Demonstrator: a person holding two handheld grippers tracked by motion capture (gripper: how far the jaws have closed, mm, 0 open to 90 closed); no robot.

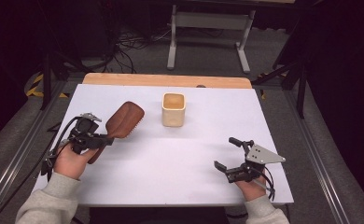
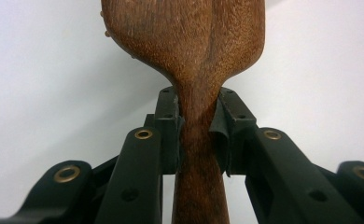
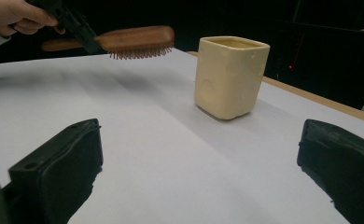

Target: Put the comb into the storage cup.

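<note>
Closest to the camera in the high view, the right gripper (image 1: 227,154) rests low over the near right part of the white tabletop (image 1: 171,172), its fingers spread wide with nothing between them; it stands well apart from everything else. At the near left, the left gripper (image 1: 106,138) has its fingers clamped on the narrow neck of a wooden hairbrush (image 1: 124,120), which is held clear of the tabletop with its head pointing toward a cream square cup (image 1: 173,109) farther back, near the middle.

The likely aim is to drop the brush into that cup, and two risks stand out. The grip sits on a tapered, smooth neck, so the brush could swing or slide if it is tilted upright. The cup's mouth also looks barely wider than the brush head, so a misjudged entry could catch the rim and tip the cup, with no second gripper steadying it.

The left gripper view shows the pads (image 2: 220,128) pinching the neck on both sides, one pad's edge curling away. The right gripper view shows, from the side, the bristles (image 3: 138,53) facing down and the gap beneath them, plus shallow round dimples on the cup's wall (image 3: 229,77).
</note>
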